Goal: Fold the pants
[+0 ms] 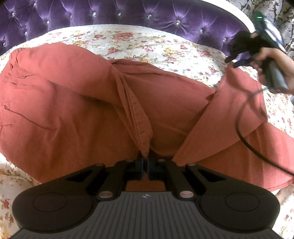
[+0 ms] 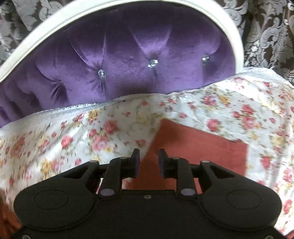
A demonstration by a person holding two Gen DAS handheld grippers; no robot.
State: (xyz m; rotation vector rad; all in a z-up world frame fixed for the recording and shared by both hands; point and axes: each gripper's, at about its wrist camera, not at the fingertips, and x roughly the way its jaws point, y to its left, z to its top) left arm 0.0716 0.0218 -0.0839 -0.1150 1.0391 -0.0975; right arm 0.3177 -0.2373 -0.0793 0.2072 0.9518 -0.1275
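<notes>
Nearest the camera, the left gripper [image 1: 145, 165] is pinched tight on a gathered hem or seam edge of the rust-red pants [image 1: 73, 103], which lie spread across the floral bedspread [image 1: 139, 44] in front of the purple tufted headboard [image 1: 128, 12]. This looks like an early fold, with one bunched edge lifted to be carried over the rest. The right gripper [image 2: 148, 160] hangs empty, its jaws moderately parted, above a flat pant corner [image 2: 198, 147] on the side of the pants away from the held edge. The next move likely calls for it to take that corner so both ends travel together. Beyond the pants, a bare band of bedspread reaches to the headboard, leaving room to lay the fold.
</notes>
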